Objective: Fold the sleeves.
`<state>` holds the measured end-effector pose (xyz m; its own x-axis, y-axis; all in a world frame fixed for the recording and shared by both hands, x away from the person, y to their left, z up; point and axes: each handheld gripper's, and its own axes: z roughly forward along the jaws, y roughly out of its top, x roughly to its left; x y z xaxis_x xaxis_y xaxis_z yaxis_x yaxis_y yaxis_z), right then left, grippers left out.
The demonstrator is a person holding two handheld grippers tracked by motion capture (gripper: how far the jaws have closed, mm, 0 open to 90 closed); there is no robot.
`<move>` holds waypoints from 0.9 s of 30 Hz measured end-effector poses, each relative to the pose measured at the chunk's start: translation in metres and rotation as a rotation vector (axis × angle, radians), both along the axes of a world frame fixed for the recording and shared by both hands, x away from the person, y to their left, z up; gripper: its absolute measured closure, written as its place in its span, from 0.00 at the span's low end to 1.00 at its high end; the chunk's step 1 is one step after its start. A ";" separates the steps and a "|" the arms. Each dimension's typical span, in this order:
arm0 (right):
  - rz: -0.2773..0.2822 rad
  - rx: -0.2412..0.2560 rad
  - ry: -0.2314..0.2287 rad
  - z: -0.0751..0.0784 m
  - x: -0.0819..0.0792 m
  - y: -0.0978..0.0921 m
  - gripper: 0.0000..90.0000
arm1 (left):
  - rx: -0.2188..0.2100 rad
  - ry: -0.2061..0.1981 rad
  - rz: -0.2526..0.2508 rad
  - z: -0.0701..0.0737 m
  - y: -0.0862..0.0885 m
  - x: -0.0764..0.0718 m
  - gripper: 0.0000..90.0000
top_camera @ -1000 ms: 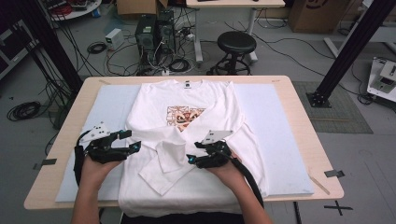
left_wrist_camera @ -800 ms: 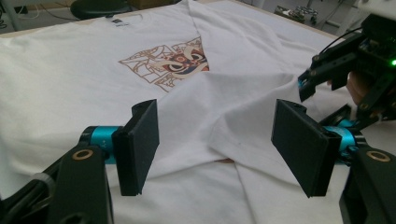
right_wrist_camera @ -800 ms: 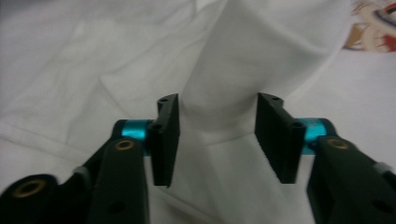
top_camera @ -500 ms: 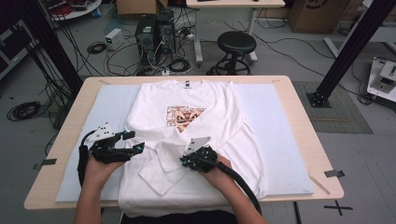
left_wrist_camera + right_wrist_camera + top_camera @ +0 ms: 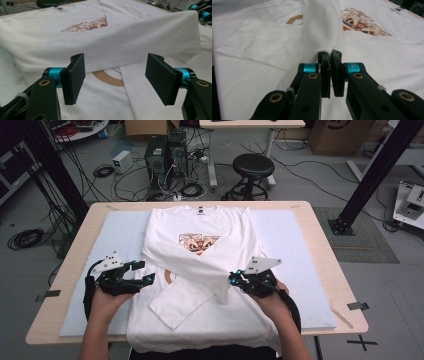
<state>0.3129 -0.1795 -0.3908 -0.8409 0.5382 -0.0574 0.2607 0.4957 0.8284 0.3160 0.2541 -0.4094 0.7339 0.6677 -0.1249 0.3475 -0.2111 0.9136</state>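
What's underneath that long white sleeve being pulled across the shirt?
Under the long white sleeve lies the white shirt's chest with its orange print, partly covered. The other folded sleeve also runs beneath it. The right hand-held gripper pinches its cuff.

White long-sleeved shirt (image 5: 200,235), orange-brown chest print, spread front-up on the table, collar at far edge. One sleeve (image 5: 197,265) lifted diagonally across the body; the other sleeve (image 5: 177,302) lies flat beneath.

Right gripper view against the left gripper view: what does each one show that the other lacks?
The right gripper view shows the right hand-held gripper shut on the lifted sleeve, with the other sleeve lying flat. The left gripper view shows the left hand-held gripper open over the white shirt, nothing between its jaws, and the collar label. Both show the orange print.
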 end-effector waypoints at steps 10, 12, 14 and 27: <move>-0.079 0.056 0.011 -0.012 0.001 -0.029 0.81 | 0.012 0.018 -0.009 -0.005 -0.005 0.002 0.36; -0.088 0.057 0.015 -0.012 0.001 -0.032 0.81 | 0.013 0.017 -0.007 -0.005 -0.005 0.002 0.36; -0.107 0.059 0.011 -0.013 0.001 -0.038 0.81 | 0.012 0.020 -0.007 -0.005 -0.006 0.003 0.36; -0.109 0.049 0.062 -0.037 -0.003 -0.044 0.67 | 0.019 0.026 -0.016 -0.009 -0.010 0.004 0.36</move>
<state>0.3098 -0.2236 -0.4278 -0.7783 0.6275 0.0213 0.3620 0.4208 0.8318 0.3198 0.2444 -0.4182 0.7413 0.6581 -0.1319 0.3678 -0.2338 0.9001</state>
